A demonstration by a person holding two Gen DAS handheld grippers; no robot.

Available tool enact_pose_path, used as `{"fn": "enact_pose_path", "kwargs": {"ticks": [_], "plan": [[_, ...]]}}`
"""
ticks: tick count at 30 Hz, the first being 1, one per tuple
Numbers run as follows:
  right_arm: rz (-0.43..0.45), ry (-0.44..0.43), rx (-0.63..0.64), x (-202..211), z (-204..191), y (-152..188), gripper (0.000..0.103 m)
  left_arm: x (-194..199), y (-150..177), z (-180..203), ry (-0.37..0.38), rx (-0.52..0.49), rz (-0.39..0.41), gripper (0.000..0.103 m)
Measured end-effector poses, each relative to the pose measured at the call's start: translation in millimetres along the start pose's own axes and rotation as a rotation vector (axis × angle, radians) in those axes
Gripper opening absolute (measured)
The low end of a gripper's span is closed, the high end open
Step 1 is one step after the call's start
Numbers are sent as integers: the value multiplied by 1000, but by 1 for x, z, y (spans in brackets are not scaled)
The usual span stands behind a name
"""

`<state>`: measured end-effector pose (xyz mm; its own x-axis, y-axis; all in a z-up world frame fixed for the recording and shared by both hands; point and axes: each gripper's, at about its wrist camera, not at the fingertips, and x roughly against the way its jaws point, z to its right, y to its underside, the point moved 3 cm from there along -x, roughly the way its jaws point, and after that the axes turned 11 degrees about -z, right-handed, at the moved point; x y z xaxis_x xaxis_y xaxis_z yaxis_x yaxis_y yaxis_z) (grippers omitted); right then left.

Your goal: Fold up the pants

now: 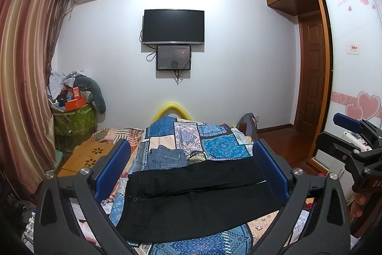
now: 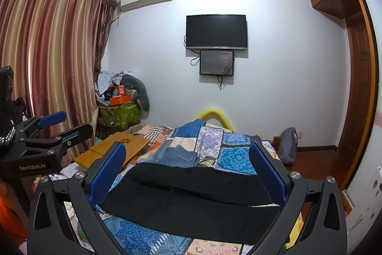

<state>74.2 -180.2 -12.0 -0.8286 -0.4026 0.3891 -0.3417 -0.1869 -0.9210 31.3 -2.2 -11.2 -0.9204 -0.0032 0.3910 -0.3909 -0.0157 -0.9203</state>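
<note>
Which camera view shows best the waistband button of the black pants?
The left wrist view: the button and waist end of the black pants are visible there. The right wrist view shows only plain black cloth; no button is visible.

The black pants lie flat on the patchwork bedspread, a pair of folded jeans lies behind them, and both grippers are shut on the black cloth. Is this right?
One detail is wrong: neither gripper is shut on the cloth. In both wrist views the left gripper and right gripper are open, their blue fingers spread wide above the black pants, holding nothing. The rest holds: the pants lie flat on the patchwork bedspread, with folded jeans behind.
</note>
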Motion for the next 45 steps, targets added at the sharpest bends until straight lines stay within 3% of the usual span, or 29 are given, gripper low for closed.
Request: {"fn": "enact_pose_path", "kwargs": {"ticks": [45], "plan": [[16, 1, 6, 4, -4, -2, 102, 2, 1, 6, 1, -3, 4, 103]]}}
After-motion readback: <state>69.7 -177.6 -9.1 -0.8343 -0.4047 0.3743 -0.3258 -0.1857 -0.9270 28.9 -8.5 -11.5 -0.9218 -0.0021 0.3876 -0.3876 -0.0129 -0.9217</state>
